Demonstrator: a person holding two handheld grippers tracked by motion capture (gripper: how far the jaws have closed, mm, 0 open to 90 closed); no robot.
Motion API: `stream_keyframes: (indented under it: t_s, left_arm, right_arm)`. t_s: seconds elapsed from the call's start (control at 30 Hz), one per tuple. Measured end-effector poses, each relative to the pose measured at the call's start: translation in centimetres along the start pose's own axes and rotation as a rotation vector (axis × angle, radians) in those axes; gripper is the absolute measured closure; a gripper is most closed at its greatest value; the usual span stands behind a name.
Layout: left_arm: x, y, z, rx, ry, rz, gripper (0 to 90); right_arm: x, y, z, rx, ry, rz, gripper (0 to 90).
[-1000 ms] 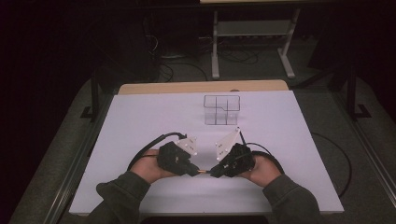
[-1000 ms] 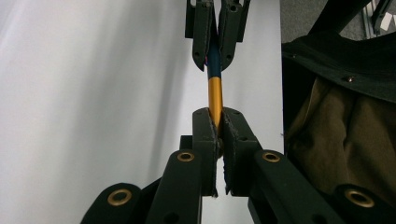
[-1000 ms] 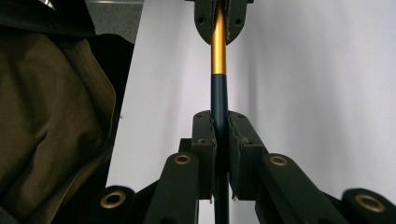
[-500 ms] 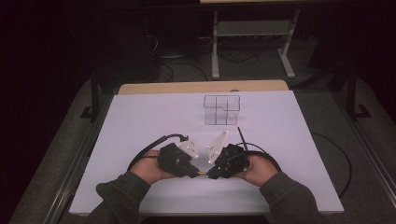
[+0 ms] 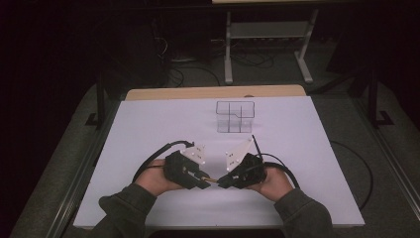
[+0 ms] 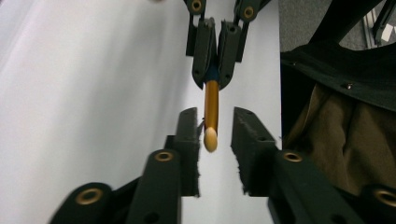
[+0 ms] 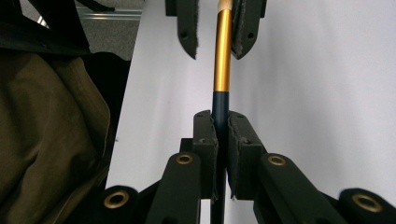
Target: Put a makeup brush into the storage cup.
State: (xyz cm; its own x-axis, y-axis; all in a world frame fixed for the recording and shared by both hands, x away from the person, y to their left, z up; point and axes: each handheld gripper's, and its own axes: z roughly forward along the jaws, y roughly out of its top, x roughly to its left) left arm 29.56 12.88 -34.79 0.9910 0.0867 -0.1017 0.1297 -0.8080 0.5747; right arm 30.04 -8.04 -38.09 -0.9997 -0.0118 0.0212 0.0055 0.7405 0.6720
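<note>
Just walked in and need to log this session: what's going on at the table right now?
A person holds a gripper in each hand over the white table. The right gripper is shut on the dark end of a gold stick. The stick's rounded gold tip sits between the open fingers of the left gripper, which have not closed on it. It looks like a hand-over from right to left. A clear divided box stands farther back, untouched.

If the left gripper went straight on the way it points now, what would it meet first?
The gold end of the pen, already between its open jaws. Pushed further, the left gripper would likely meet the right gripper, which is shut on the pen's dark end.
</note>
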Motion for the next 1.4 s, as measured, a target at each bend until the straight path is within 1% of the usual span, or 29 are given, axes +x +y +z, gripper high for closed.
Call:
stream_keyframes:
  t_s: [0.03,0.07,0.1,0.13,0.2,0.3,0.33,0.37,0.4,0.43,0.5,0.53,0.57,0.6,0.7,0.73,0.77,0.8,0.87,0.97,1.0,1.03,1.07,1.1,1.13,1.17,1.2,1.23,1.4]
  left_arm:
    - [0.0,0.0,0.0,-0.001,0.001,-0.001,74.8]
    - [0.0,0.0,0.0,0.005,0.004,-0.002,80.0]
    - [0.0,0.0,0.0,0.005,0.007,-0.009,80.0]
    - [0.1,0.0,0.0,0.004,0.004,-0.013,82.5]
    - [0.1,0.0,0.0,0.01,-0.006,-0.013,83.8]
    - [0.1,0.1,0.1,0.013,-0.006,-0.015,84.3]
    - [0.1,0.1,0.1,0.024,-0.004,0.001,84.4]
    - [0.1,0.1,0.1,0.024,-0.004,0.001,84.4]
    - [0.1,0.2,0.1,0.027,-0.002,0.001,84.4]
    - [0.1,0.2,0.1,0.027,-0.002,0.001,84.4]
    - [0.0,0.2,0.1,0.023,-0.001,-0.003,84.5]
    - [0.0,0.3,0.1,0.029,0.0,-0.002,84.5]
    - [0.0,0.4,0.1,0.038,0.002,0.008,84.5]
    - [-0.1,0.4,0.2,0.034,0.003,0.004,84.5]
    - [-0.1,0.6,0.1,0.038,0.002,0.016,84.5]
    - [-0.2,0.6,0.1,0.031,0.001,0.01,84.5]
    - [-0.2,0.7,0.1,0.032,0.004,0.016,84.5]
    - [-0.2,0.7,0.0,0.032,0.002,0.019,84.5]
    - [-0.1,0.6,-0.2,0.02,-0.003,0.022,84.3]
    - [-0.1,0.5,-0.3,0.009,-0.002,0.012,83.2]
    - [-0.2,0.5,-0.4,0.0,0.001,0.011,83.2]
    - [-0.1,0.4,-0.5,-0.007,0.007,0.004,79.5]
    - [-0.1,0.4,-0.5,-0.011,0.01,-0.002,77.1]
    - [-0.1,0.3,-0.6,-0.014,0.009,-0.005,75.4]
    - [-0.1,0.3,-0.6,-0.014,0.009,-0.005,74.8]
    - [0.0,0.3,-0.7,-0.015,0.01,-0.005,74.8]
    - [-0.1,0.2,-0.6,-0.022,0.014,-0.013,72.9]
    - [0.0,0.1,-0.6,-0.02,0.013,-0.018,72.3]
    - [0.0,0.1,-0.5,-0.021,0.013,-0.019,72.2]
  right_arm:
    - [0.0,0.0,0.0,0.0,0.0,0.0,82.4]
    - [0.1,0.0,0.1,0.0,-0.003,-0.001,82.4]
    - [0.1,0.0,0.1,0.0,-0.003,-0.001,82.4]
    - [0.1,0.1,0.1,0.001,-0.003,-0.004,82.4]
    - [0.1,0.1,0.2,0.007,-0.006,-0.013,82.0]
    - [0.2,0.4,0.3,0.031,-0.012,-0.02,81.3]
    - [0.1,0.5,0.3,0.04,-0.009,-0.025,80.9]
    - [0.1,0.6,0.4,0.052,-0.002,-0.02,78.8]
    - [0.2,0.7,0.4,0.064,-0.006,-0.019,76.3]
    - [0.2,0.7,0.4,0.064,-0.006,-0.019,76.3]
    - [0.2,1.1,0.2,0.083,-0.002,-0.022,75.0]
    - [0.2,1.1,0.2,0.083,-0.002,-0.022,75.0]
    - [0.2,1.5,0.2,0.103,-0.005,-0.02,74.2]
    - [0.2,1.6,0.1,0.105,-0.006,-0.026,74.3]
    - [0.2,1.9,0.0,0.109,-0.004,-0.027,74.8]
    - [0.2,2.0,0.0,0.115,-0.005,-0.03,76.7]
    - [0.3,2.2,0.0,0.125,-0.008,-0.046,81.5]
    - [0.3,2.2,0.0,0.125,-0.008,-0.046,81.5]
    - [0.3,2.1,0.0,0.113,0.0,-0.041,82.5]
    - [0.3,1.9,0.0,0.085,-0.009,-0.035,82.7]
    - [0.3,1.9,0.0,0.085,-0.009,-0.035,82.7]
    - [0.4,1.7,0.0,0.062,-0.019,-0.036,82.7]
    - [0.4,1.5,0.0,0.049,-0.019,-0.032,82.7]
    - [0.4,1.4,-0.1,0.037,-0.028,-0.032,82.7]
    - [0.4,1.2,0.0,0.023,-0.025,-0.025,82.7]
    - [0.4,1.2,0.0,0.023,-0.025,-0.025,82.7]
    - [0.3,0.9,0.0,0.007,-0.041,-0.017,82.7]
    - [0.3,0.8,0.1,-0.001,-0.045,-0.02,82.7]
    - [0.3,0.6,0.3,-0.021,-0.053,-0.014,82.7]
